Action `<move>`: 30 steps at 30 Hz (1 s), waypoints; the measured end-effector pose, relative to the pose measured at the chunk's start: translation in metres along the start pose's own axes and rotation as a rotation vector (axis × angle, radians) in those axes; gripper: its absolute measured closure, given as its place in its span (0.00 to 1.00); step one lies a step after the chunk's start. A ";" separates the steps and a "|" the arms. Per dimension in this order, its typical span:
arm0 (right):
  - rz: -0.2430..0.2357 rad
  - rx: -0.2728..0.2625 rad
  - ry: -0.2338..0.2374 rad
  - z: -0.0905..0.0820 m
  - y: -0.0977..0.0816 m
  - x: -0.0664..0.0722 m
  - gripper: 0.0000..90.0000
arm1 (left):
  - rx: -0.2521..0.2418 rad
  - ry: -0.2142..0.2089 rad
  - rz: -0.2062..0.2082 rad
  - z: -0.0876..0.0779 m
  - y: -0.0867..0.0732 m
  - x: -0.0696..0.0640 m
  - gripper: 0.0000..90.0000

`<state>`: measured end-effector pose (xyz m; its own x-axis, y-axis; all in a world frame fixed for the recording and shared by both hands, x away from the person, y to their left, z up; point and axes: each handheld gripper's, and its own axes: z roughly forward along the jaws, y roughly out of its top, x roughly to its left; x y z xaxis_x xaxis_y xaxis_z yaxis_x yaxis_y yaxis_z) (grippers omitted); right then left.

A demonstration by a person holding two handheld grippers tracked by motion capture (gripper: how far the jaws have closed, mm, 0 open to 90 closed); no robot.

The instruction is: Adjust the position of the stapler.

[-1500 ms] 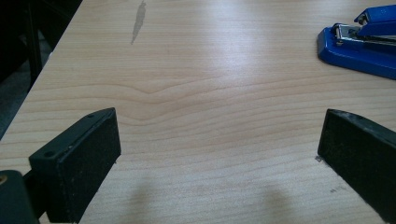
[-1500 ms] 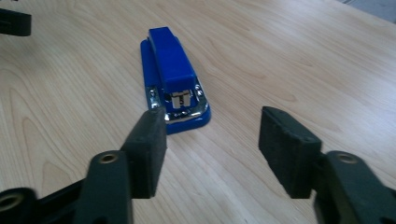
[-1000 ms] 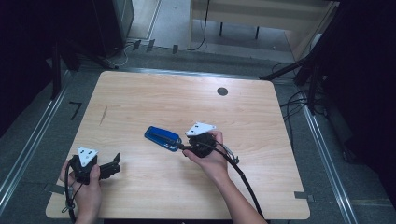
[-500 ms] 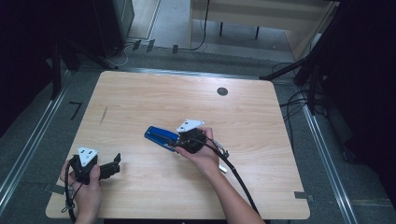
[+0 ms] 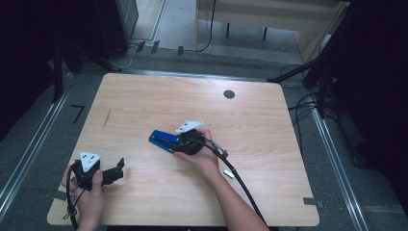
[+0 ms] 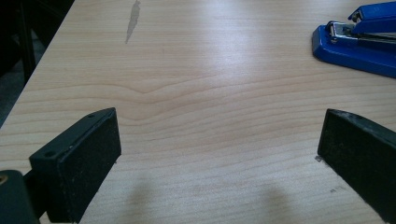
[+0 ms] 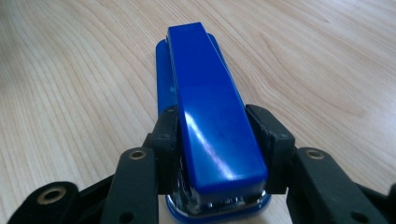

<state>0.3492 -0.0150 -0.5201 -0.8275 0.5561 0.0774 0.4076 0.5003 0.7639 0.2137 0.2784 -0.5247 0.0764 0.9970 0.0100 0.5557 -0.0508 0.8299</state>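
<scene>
A: Table: pale wood, matte, visible grain, rounded corners. Stapler?

B: Glossy blue plastic, oblong, chrome at rear; lies near the table's middle. Right gripper jaws, just closing, flank its sides, pads touching. Left gripper near the table's front-left corner, jaws wide apart.

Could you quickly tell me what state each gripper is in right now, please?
Left gripper: open, nothing between its fingers, resting near the table's edge.
Right gripper: fingers have just been closing and now clamp the blue stapler on both sides.
</scene>
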 end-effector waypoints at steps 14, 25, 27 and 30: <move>-0.012 0.001 0.043 0.011 0.008 -0.001 0.71 | -0.001 -0.001 0.002 0.000 0.000 0.000 0.00; -0.019 0.018 0.042 0.007 0.007 0.002 0.75 | 0.004 -0.008 0.001 0.000 0.000 0.000 0.00; -0.020 0.018 0.044 0.005 0.006 0.002 0.75 | 0.003 -0.009 0.002 0.000 0.000 0.000 0.00; -0.022 0.019 0.044 0.000 0.004 0.003 0.75 | 0.003 -0.009 0.001 0.000 0.000 0.000 0.00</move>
<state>0.3487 -0.0110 -0.5170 -0.8526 0.5149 0.0891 0.3957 0.5247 0.7538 0.2139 0.2782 -0.5248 0.0850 0.9964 0.0058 0.5579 -0.0524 0.8282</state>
